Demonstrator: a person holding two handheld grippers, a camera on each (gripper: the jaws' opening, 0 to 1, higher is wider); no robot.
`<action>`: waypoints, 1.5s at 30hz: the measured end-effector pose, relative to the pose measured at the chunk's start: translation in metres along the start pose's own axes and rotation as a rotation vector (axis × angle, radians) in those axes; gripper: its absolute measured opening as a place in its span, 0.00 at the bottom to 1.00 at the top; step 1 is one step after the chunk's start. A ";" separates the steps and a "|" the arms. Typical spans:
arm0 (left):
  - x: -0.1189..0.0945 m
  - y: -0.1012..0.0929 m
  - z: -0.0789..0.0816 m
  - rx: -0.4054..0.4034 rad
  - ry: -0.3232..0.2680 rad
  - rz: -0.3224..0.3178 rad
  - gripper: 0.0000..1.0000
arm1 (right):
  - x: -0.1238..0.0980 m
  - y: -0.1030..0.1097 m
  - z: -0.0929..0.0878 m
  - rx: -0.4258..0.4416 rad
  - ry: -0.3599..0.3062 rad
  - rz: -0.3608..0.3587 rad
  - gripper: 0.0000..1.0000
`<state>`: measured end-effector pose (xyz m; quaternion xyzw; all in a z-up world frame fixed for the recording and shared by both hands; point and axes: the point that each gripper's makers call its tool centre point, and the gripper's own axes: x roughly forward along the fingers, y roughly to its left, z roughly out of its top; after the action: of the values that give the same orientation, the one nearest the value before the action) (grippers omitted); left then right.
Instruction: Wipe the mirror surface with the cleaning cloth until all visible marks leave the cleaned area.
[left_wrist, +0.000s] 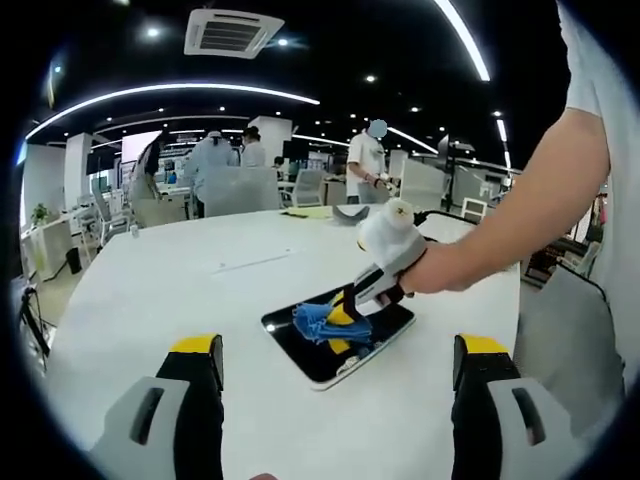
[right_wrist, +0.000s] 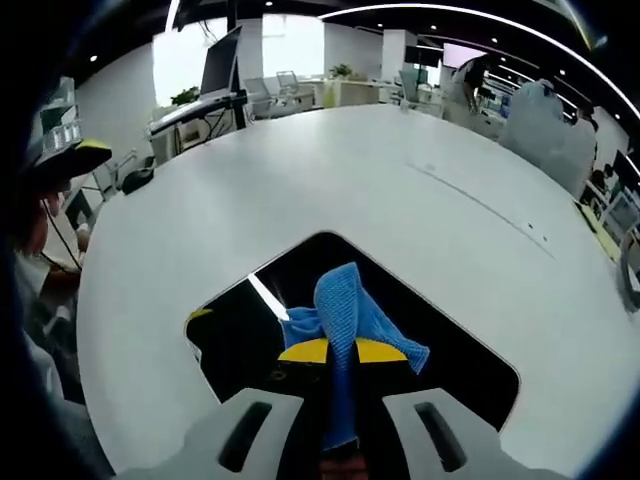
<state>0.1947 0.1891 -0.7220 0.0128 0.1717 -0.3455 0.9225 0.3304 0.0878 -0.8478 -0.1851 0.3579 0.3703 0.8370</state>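
Mirror (right_wrist: 240, 340) lies flat on the white table (right_wrist: 330, 190); the right gripper (right_wrist: 342, 352), jaws clamped on the blue cloth (right_wrist: 345, 310), presses it there (hand (left_wrist: 425, 270) reaching in). Left gripper (left_wrist: 338, 360) hovers nearby, jaws wide, holding nothing.

mirror (left_wrist: 340, 340) lies flat on the table (left_wrist: 200, 290), out ahead between the left gripper's (left_wrist: 335, 375) jaws; cloth (right_wrist: 345, 315) sits on the mirror, pinched in the right gripper (right_wrist: 342, 352); people stand well behind the table
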 end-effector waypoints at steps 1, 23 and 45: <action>0.000 0.000 0.000 -0.001 0.000 0.001 0.96 | 0.000 0.000 0.001 0.000 0.001 0.000 0.03; -0.002 0.007 -0.002 0.015 0.013 0.012 0.96 | 0.013 -0.009 0.014 -0.020 0.000 0.001 0.03; -0.003 0.011 -0.011 0.021 0.031 0.014 0.96 | 0.028 -0.018 0.030 -0.019 -0.005 0.005 0.03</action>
<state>0.1962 0.2005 -0.7326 0.0290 0.1821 -0.3404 0.9220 0.3711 0.1063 -0.8470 -0.1910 0.3526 0.3762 0.8353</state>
